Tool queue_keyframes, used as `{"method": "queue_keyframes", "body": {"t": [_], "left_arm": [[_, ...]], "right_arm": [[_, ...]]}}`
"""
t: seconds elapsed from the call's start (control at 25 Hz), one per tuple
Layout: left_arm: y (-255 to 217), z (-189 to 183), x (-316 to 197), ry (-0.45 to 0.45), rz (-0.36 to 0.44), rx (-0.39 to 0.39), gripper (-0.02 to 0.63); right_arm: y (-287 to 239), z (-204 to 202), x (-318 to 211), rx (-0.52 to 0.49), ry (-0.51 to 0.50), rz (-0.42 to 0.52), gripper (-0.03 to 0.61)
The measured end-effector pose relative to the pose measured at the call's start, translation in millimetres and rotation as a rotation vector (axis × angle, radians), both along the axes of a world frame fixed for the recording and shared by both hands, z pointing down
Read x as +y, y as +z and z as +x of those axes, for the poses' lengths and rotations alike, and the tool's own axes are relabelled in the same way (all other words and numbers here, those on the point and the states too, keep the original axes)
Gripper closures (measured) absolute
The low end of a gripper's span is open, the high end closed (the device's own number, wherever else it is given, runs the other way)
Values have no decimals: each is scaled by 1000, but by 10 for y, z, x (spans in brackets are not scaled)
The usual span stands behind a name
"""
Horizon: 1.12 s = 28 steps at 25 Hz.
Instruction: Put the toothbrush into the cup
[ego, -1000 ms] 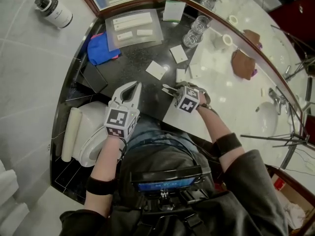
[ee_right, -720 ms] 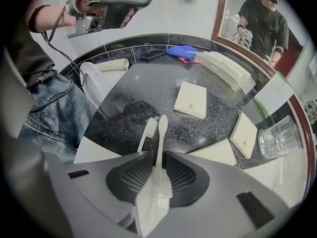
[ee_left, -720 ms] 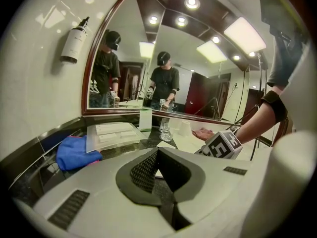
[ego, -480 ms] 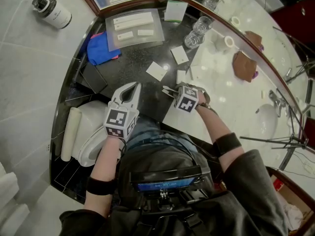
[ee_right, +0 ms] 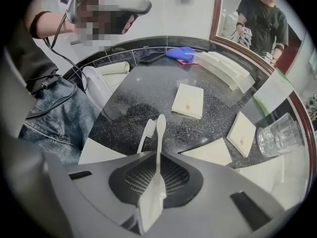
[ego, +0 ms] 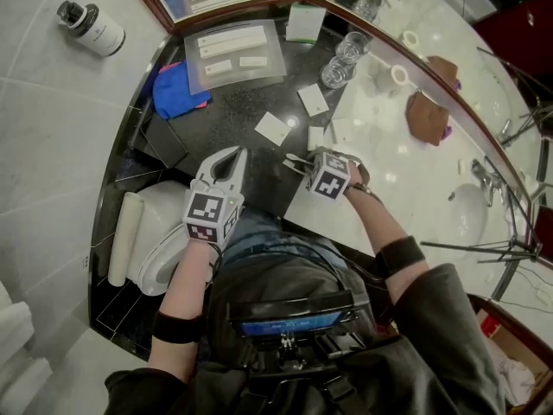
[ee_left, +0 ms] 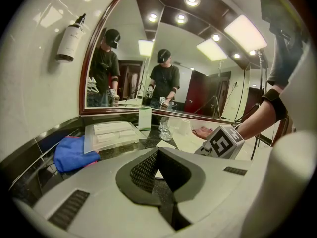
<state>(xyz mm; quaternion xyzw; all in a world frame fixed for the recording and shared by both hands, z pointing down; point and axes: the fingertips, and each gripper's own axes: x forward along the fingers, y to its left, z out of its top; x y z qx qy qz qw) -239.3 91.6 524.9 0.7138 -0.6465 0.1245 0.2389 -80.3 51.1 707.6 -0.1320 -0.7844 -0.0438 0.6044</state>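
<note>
Black speckled counter (ego: 233, 102) with blue cloth (ego: 177, 89), clear plastic tray (ego: 233, 48), 2 glasses (ego: 334, 70), flat white packets (ego: 273, 129).

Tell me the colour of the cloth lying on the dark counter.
The cloth is blue, with a pink edge showing beneath; clearest in the head view.

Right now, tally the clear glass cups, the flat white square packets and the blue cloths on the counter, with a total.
Clear glass cups: 2
Flat white square packets: 3
Blue cloth: 1
Total: 6
</note>
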Motion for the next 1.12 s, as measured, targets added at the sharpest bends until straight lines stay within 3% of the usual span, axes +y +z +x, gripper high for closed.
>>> {"method": "queue_keyframes", "body": {"t": [0.24,0.52,1.12], "left_arm": [[-30,87,-29,17,-1,3,612],[-105,182,-94,40,17,-19,612],[-232,535,-130,106,49,-38,612]], "right_arm": [[-229,-18,-38,-62,30,10,534],[-613,29,-126,-181,142,7,534],[-1689,431,-469,-637,477,153,534]]}}
